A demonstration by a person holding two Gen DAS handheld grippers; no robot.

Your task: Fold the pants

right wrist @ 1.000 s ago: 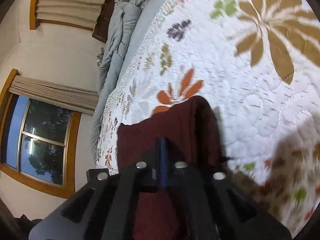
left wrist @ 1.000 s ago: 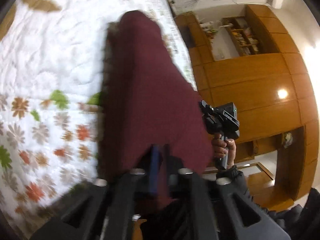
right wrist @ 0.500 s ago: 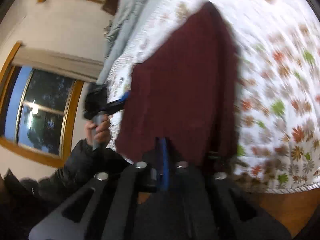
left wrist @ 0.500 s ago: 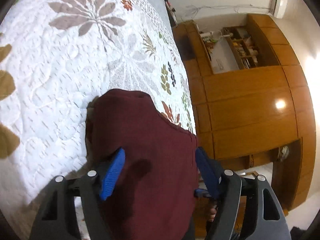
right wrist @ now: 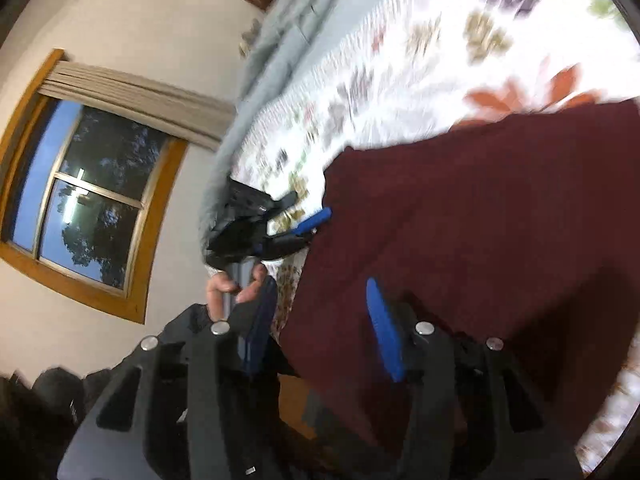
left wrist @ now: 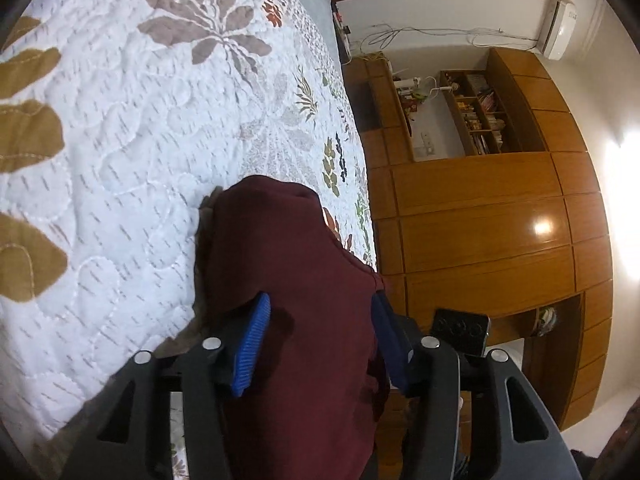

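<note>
Maroon pants (left wrist: 292, 280) lie on the quilted bedspread (left wrist: 120, 152); both the left gripper (left wrist: 320, 332) and right gripper (right wrist: 320, 320) hover over them, jaws apart.

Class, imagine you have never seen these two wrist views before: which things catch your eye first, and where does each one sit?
First come the maroon pants, lying on the white floral quilt near the bed's edge. Over them sit the blue-padded left gripper and right gripper, both open, gripping nothing. Behind, a glossy wooden wardrobe fills the left wrist view, and a dark window the right.
</note>
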